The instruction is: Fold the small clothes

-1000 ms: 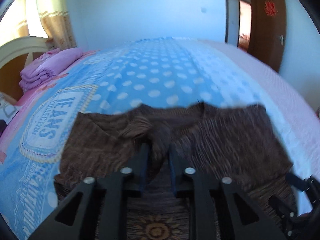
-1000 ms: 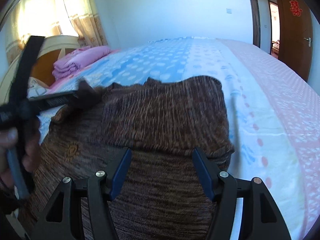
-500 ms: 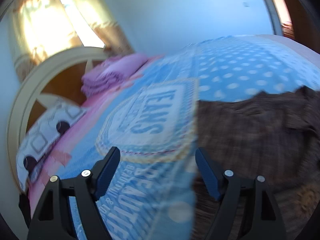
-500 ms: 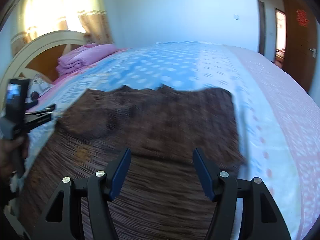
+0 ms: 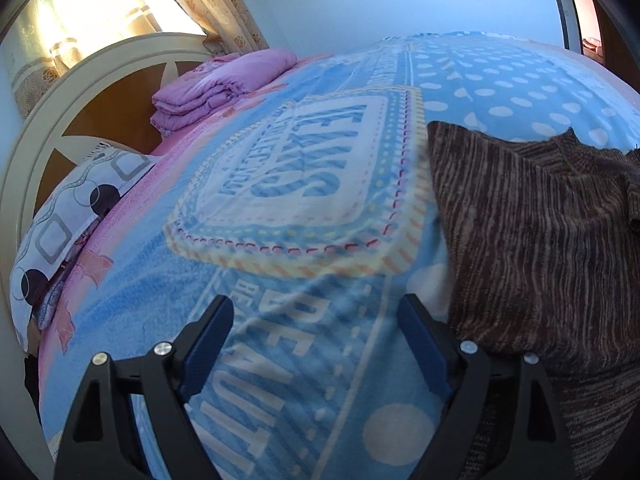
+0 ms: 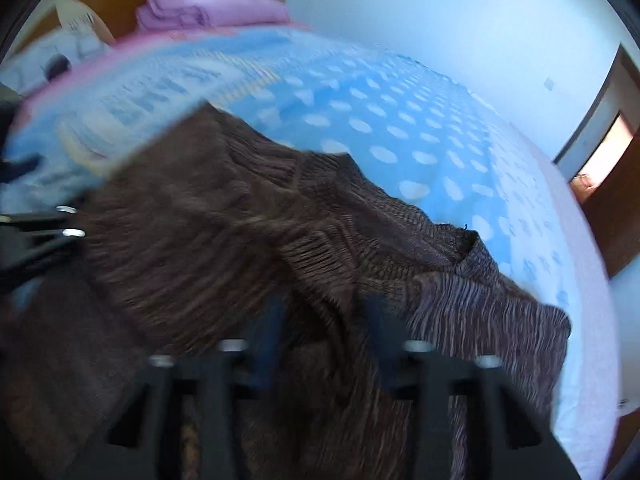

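Left gripper (image 5: 316, 344): jaws wide and opening, nothing but the bedspread showing between the blue pads; its right-hand finger (image 5: 424, 354) stands just beside the left edge of the garment, whether touching cannot be told.

Right gripper (image 6: 324, 336): jaws closing, a raised fold of the brown cloth standing between the fingers (this view is smeared by motion, so whether the pads already press on it cannot be told).

Brown knitted garment (image 5: 536, 232): lies on the bed to the right of the left gripper, striped in dark and light brown, left edge straight, far edge uneven with a peak. In the right wrist view the same garment (image 6: 224, 216) is rumpled, with ridges running toward the right gripper.

Bedspread (image 5: 304, 184): blue, with a large lettered badge in the middle, white dots beyond it, a pink border on the left.

Folded pink bedding (image 5: 224, 84): stacked at the head of the bed, well apart from the garment.

Patterned pillow (image 5: 76, 216): against the cream headboard (image 5: 60, 92), left of the pink border.

Curtain (image 5: 120, 8): sunlit, behind the headboard.
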`<state>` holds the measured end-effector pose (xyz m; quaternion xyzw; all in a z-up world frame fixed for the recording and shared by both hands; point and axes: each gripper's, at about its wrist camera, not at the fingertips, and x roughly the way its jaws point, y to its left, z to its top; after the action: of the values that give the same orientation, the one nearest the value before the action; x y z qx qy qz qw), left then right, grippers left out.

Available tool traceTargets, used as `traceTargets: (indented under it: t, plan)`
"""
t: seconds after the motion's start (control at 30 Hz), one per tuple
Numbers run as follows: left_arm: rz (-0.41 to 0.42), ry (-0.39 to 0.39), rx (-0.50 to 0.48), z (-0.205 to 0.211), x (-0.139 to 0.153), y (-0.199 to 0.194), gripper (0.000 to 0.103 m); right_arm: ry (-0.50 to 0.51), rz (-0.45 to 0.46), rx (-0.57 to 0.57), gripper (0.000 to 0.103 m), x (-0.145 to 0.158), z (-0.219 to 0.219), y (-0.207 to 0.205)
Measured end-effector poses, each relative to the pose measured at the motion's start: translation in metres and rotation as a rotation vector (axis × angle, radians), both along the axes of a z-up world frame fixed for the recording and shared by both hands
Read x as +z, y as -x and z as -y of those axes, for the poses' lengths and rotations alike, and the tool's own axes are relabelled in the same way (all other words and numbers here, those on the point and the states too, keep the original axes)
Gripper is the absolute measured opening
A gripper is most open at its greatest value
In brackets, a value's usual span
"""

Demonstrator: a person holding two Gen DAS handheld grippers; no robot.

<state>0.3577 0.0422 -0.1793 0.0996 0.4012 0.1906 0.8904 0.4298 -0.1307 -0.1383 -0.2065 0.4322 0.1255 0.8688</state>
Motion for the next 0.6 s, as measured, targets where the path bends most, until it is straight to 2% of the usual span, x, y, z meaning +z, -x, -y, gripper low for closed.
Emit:
traceTargets:
  t: [0.03,0.07,0.2,0.3,0.37,0.43,0.5,0.53,0.57,0.6]
  plan:
    - [0.001,0.005,0.000,-0.001,0.000,0.000,0.088,-0.021,0.002,-0.017,0.012,0.002,0.004,-0.004]
    - [0.003,0.017,0.001,-0.003,0.001,0.000,0.088,-0.070,0.009,-0.044,0.007,0.008,0.012,-0.007]
    - [0.004,0.084,0.011,-0.012,-0.002,-0.001,0.092,-0.200,0.064,-0.138,0.007,0.036,0.047,-0.008]
    - [0.004,0.091,0.012,-0.013,-0.004,-0.001,0.093,-0.273,0.016,-0.205,0.007,0.038,0.075,-0.011]
    - [0.007,0.088,0.011,-0.013,-0.004,-0.001,0.093,-0.278,-0.007,-0.258,0.007,0.031,0.092,-0.013]
    - [0.013,0.094,0.015,-0.014,-0.003,0.000,0.095,-0.356,-0.031,-0.271,0.008,0.031,0.103,-0.004]
    - [0.020,0.114,0.019,-0.018,-0.002,0.001,0.097,-0.463,-0.051,-0.273,0.027,0.035,0.111,0.007]
    - [0.022,0.125,0.022,-0.020,-0.002,0.001,0.099,-0.491,-0.051,-0.265,0.048,0.036,0.110,0.012]
    - [0.023,0.135,0.025,-0.022,-0.002,0.001,0.099,-0.536,-0.053,-0.244,0.059,0.038,0.107,0.021]
    - [0.023,0.138,0.026,-0.023,-0.002,0.001,0.100,-0.552,-0.057,-0.229,0.059,0.037,0.105,0.023]
